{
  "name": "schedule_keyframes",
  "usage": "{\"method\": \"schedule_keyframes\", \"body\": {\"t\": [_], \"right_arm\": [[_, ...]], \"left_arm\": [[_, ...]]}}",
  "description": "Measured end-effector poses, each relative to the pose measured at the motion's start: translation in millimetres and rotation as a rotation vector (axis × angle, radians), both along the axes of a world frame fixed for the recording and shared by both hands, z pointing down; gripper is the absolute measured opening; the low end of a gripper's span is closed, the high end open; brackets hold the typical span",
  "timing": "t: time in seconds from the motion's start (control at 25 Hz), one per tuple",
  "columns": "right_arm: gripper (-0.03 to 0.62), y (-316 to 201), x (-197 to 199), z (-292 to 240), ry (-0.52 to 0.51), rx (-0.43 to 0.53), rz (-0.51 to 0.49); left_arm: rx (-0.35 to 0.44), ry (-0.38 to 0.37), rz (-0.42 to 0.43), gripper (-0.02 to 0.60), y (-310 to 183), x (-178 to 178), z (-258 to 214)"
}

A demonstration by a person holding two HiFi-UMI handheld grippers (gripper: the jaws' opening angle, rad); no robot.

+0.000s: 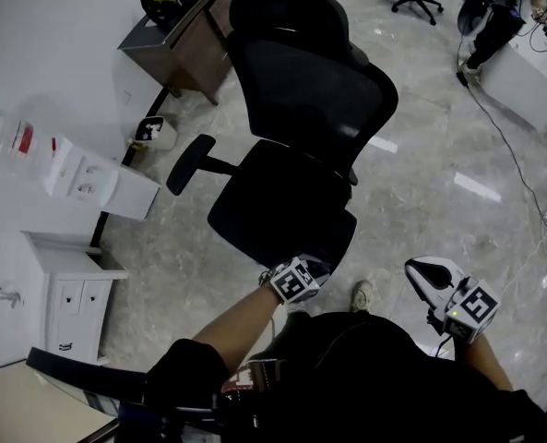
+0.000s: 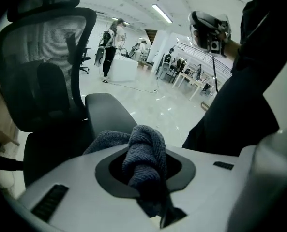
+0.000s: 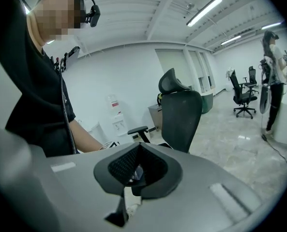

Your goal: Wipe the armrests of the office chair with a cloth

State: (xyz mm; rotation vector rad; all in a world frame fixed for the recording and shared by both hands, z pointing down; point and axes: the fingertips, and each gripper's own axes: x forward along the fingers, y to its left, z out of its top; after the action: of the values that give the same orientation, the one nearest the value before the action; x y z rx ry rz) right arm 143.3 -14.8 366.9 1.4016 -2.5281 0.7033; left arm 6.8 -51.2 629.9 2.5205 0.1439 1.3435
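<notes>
Blue-grey cloth is clamped in the left hand-held gripper near the office chair armrest; right hand-held gripper closed, empty.

No text, brand or number is readable. The red-and-white label at the far left wall is too blurred. The left marker cube and right marker cube show only black-white square patterns.

Open floor lies right of the chair, free for passing. On its left, the cabinet and desk stand near the far armrest, narrowing the way. The way from the left gripper and its cloth to the near armrest is clear.
</notes>
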Motion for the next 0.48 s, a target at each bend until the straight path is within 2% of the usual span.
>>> {"method": "schedule_keyframes", "body": {"t": [0.16, 0.24, 0.28, 0.36, 0.48], "right_arm": [[-0.003, 9.7, 23.5, -15.5, 0.03, 0.021, 0.053], [-0.004, 11.4, 39.3, -25.9, 0.041, 0.038, 0.079], [-0.003, 10.5, 45.2, -33.7, 0.042, 0.051, 0.09], [-0.003, 4.0, 53.5, -55.2, 0.044, 0.098, 0.109], [-0.003, -10.4, 63.2, -96.2, 0.046, 0.187, 0.138]], "left_arm": [[-0.035, 0.017, -0.005, 0.086, -6.9, 44.0, -2.9], [-0.091, 0.028, -0.03, 0.086, -7.2, 61.5, -8.9], [-0.124, 0.055, -0.064, 0.086, -9.4, 67.3, -19.0], [-0.18, 0.19, -0.175, 0.086, -26.4, 74.0, -61.9], [-0.182, 0.506, -0.368, 0.086, -81.2, 62.5, -178.8]]}}
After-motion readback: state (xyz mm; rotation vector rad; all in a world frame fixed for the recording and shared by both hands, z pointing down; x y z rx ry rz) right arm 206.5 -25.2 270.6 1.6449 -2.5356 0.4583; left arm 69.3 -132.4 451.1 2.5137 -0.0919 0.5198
